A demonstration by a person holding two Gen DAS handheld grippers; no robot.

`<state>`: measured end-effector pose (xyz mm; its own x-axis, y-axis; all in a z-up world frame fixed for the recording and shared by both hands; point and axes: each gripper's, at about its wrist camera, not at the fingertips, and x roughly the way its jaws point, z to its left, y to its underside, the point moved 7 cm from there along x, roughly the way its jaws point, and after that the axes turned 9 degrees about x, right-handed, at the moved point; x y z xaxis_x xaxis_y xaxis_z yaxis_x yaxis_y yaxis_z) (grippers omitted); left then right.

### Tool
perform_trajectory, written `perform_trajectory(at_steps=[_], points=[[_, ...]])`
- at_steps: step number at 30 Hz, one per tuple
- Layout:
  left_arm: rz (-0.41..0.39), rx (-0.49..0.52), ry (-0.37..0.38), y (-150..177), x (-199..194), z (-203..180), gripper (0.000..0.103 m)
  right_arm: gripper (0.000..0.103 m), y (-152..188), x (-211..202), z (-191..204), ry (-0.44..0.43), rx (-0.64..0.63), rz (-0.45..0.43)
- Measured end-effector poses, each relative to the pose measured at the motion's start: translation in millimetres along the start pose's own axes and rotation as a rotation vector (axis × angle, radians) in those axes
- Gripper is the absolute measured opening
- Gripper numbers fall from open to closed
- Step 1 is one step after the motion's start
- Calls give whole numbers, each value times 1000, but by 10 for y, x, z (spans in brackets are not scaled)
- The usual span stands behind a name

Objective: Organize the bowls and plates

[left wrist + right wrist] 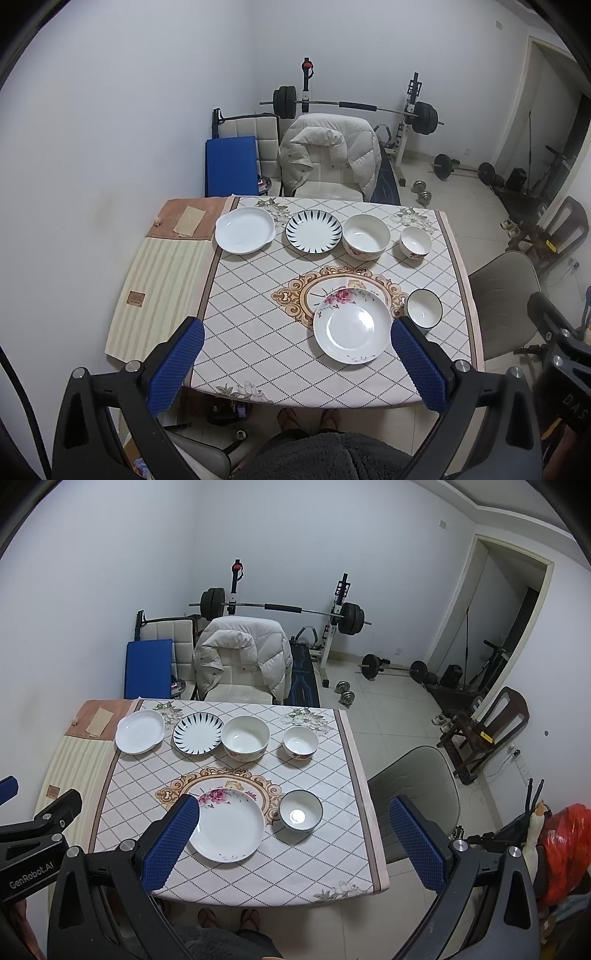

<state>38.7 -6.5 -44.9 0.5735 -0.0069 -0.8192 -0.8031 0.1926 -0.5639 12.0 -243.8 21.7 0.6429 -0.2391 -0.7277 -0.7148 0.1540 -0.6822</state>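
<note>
A: Item one, tools?

B: Left gripper [297,354], black frame with blue textured pads, held above the near edge of the table; jaws spread wide, nothing between them. Right gripper [293,840], same make, same wide spread, also holding nothing; it hangs over the near right part of the table.

A: Surface?

B: Square table under a diamond-check tablecloth with a gold medallion [258,295]; a cream striped mat with a brown end [162,284] lies along its left side.

A: Far row, left to right?

B: Plain white shallow dish with small side handles [245,230]; round white plate with dark radial leaf strokes [313,232], just beside it; large white deep bowl with a floral band low on the outside [366,237]; small white bowl with similar floral trim [416,242], a little apart at the right end.

A: Near row?

B: Wide white soup plate with pink flowers on its rim [352,325], resting partly over the medallion; small white bowl with a dark rim [424,308] just to its right, whether touching I cannot tell.

A: Stacking?

B: None; all six pieces sit singly and upright.

A: Surroundings?

B: Chair draped with a pale quilted jacket [328,158] at the far side; barbell on a rack [354,107] behind it.
</note>
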Motion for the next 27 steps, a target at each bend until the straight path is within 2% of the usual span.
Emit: perform_trajectory(at_steps=[18, 27], points=[[-19, 11, 9, -53, -10, -49, 103, 103, -72, 0, -66, -6, 2, -10], [-38, 10, 5, -54, -24, -21, 103, 103, -222, -95, -83, -16, -1, -23]])
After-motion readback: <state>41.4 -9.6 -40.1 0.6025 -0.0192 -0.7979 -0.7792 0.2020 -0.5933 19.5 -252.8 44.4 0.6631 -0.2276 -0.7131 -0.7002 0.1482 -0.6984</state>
